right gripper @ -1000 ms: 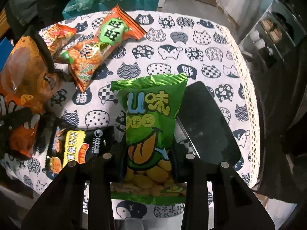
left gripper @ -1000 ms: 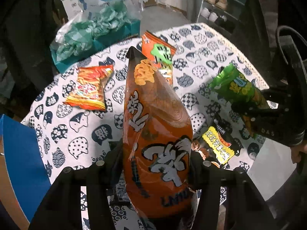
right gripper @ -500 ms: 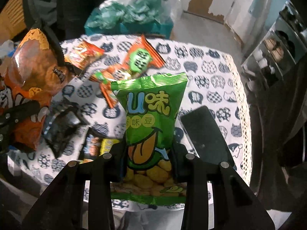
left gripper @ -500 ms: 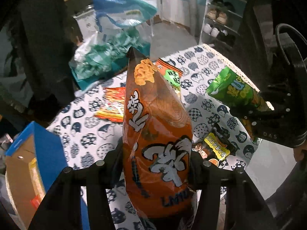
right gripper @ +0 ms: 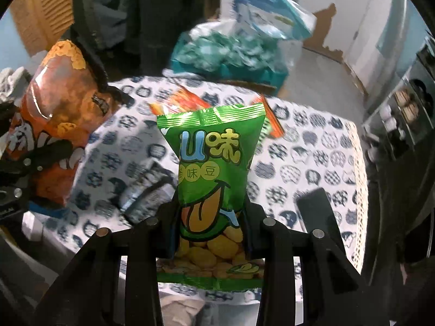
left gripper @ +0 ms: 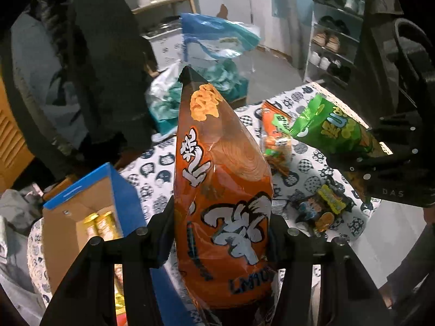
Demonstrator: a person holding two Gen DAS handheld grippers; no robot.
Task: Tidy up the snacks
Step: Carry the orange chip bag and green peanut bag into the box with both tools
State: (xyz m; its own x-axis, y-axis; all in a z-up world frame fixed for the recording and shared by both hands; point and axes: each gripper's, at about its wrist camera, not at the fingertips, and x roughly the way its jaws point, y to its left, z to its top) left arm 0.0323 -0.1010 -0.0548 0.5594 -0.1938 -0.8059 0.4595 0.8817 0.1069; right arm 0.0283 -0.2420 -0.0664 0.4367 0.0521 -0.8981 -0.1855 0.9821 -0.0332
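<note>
**Left wrist and right wrist: both packets lifted clear of the table**

Left wrist view: the left gripper stays clamped on the big orange snack bag, jaws partly closed against its sides, the bag standing upright between them. Compared with a second ago the table sits lower and farther off, and an open blue carton with gold-wrapped items inside has come into view at lower left, just beside the bag. I judge that carton to be the likely drop-off, so the carry phase looks under way. The tool points steeply down and forward. Across the frame the right gripper holds the green bean packet above the table's far side.

Right wrist view: the right gripper pinches the green bean packet low on its body, jaws narrow, packet upright. The tablecloth has dropped away below, blurred by motion; orange-red packets and a black packet remain on it. The tool tilts sharply downward.
</note>
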